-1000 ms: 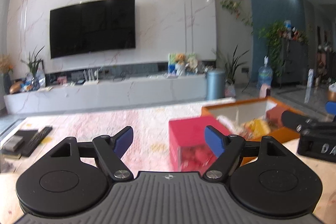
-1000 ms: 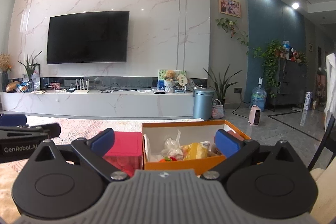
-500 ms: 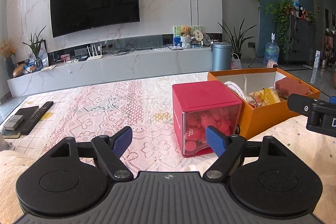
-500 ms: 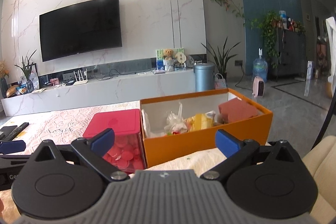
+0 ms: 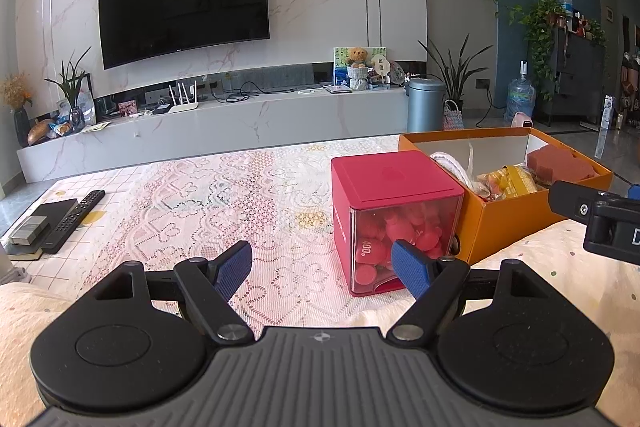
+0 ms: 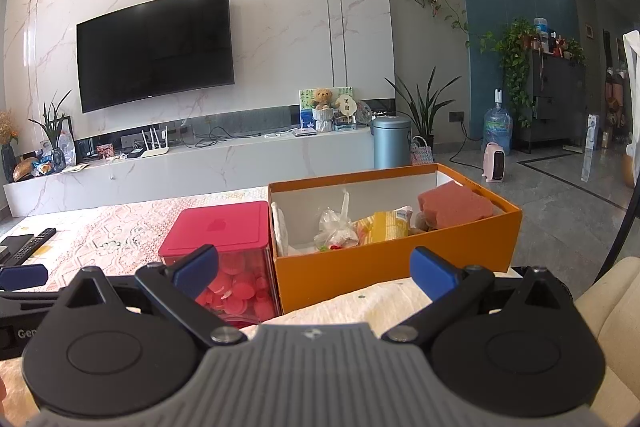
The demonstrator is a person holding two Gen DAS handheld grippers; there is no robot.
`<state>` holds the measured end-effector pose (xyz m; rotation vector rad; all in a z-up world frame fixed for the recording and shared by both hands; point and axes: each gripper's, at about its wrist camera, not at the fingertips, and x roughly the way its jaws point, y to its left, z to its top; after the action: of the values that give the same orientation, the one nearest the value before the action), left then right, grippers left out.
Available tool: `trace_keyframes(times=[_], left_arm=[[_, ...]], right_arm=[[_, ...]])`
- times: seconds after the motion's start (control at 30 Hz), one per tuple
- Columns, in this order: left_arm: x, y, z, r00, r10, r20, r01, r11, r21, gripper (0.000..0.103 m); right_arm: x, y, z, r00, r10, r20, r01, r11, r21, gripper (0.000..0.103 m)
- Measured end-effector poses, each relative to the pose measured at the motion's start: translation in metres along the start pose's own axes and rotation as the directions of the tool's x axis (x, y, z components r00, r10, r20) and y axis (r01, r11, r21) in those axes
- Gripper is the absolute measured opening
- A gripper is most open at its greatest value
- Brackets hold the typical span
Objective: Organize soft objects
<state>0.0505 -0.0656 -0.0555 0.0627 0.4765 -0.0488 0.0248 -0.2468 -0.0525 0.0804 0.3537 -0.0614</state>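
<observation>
An orange cardboard box (image 6: pixel 400 267) stands on the lace-covered table. It holds a reddish sponge block (image 6: pixel 454 207), a yellow packet (image 6: pixel 384 225), a clear plastic bag (image 6: pixel 336 231) and a white cloth (image 6: pixel 280 231). It also shows in the left wrist view (image 5: pixel 508 219). A red-lidded clear box (image 5: pixel 394 219) of red discs stands against its left side. My left gripper (image 5: pixel 322 269) is open and empty, just short of the red box. My right gripper (image 6: pixel 316 269) is open and empty in front of the orange box.
The table has a pink lace cloth (image 5: pixel 200 203). A remote (image 5: pixel 74 215) and a dark tray lie at its left edge. A cream dotted cushion (image 5: pixel 560 267) lies under the grippers. A TV wall and low cabinet stand behind.
Both grippers have risen and tilted down over the second, so the boxes' tops and contents show more. Both stay open and empty. The boxes have not moved.
</observation>
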Motion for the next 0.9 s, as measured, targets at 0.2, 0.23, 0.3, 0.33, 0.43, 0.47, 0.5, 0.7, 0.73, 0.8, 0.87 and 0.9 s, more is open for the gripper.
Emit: trace_keyframes(times=[0.2,0.23,0.3,0.33,0.43,0.47,0.5,0.7,0.73,0.8,0.87,0.9], left_arm=[[-0.0004,0.0006,0.0000,1.000,0.003,-0.001,-0.003,1.000,0.000,0.093],[-0.0006,0.0010,0.0003,1.000,0.004,-0.001,-0.004,1.000,0.000,0.093],[-0.0004,0.0018,0.0006,1.000,0.005,-0.001,-0.005,1.000,-0.001,0.093],[-0.0004,0.0022,0.0009,1.000,0.006,-0.002,-0.006,1.000,-0.002,0.093],[0.0004,0.0027,0.0017,1.000,0.008,-0.005,-0.008,1.000,-0.005,0.093],[0.0005,0.0025,0.0015,1.000,0.008,-0.006,-0.008,1.000,-0.005,0.093],[0.0007,0.0025,0.0011,1.000,0.009,-0.007,-0.009,1.000,-0.005,0.093],[0.0018,0.0027,0.0009,1.000,0.011,-0.009,-0.011,1.000,-0.007,0.093],[0.0018,0.0027,0.0009,1.000,0.011,-0.009,-0.011,1.000,-0.006,0.093],[0.0018,0.0028,0.0010,1.000,0.012,-0.010,-0.012,1.000,-0.006,0.093],[0.0017,0.0027,0.0009,1.000,0.011,-0.009,-0.011,1.000,-0.006,0.093],[0.0016,0.0027,0.0009,1.000,0.012,-0.009,-0.012,1.000,-0.006,0.093]], right_arm=[[0.0029,0.0012,0.0003,1.000,-0.001,-0.008,0.001,1.000,-0.002,0.100],[0.0033,0.0015,-0.0001,1.000,-0.001,-0.009,0.001,1.000,-0.002,0.100],[0.0040,0.0013,-0.0001,1.000,-0.001,-0.012,0.001,1.000,-0.002,0.100],[0.0046,0.0013,0.0001,1.000,-0.001,-0.013,0.001,1.000,-0.002,0.100],[0.0058,0.0009,-0.0003,1.000,-0.001,-0.017,0.001,1.000,-0.001,0.100],[0.0060,0.0008,-0.0004,1.000,-0.001,-0.018,0.001,1.000,0.000,0.100],[0.0058,0.0003,-0.0008,1.000,-0.001,-0.019,0.001,1.000,0.001,0.100],[0.0066,0.0001,-0.0006,1.000,-0.001,-0.022,0.001,1.000,0.003,0.100],[0.0065,0.0001,-0.0005,1.000,-0.001,-0.022,0.001,1.000,0.003,0.100],[0.0065,0.0000,-0.0005,1.000,-0.001,-0.022,0.001,1.000,0.003,0.100],[0.0067,-0.0001,-0.0006,1.000,0.000,-0.022,0.001,1.000,0.005,0.100],[0.0068,-0.0001,-0.0006,1.000,0.000,-0.021,0.000,1.000,0.006,0.100]])
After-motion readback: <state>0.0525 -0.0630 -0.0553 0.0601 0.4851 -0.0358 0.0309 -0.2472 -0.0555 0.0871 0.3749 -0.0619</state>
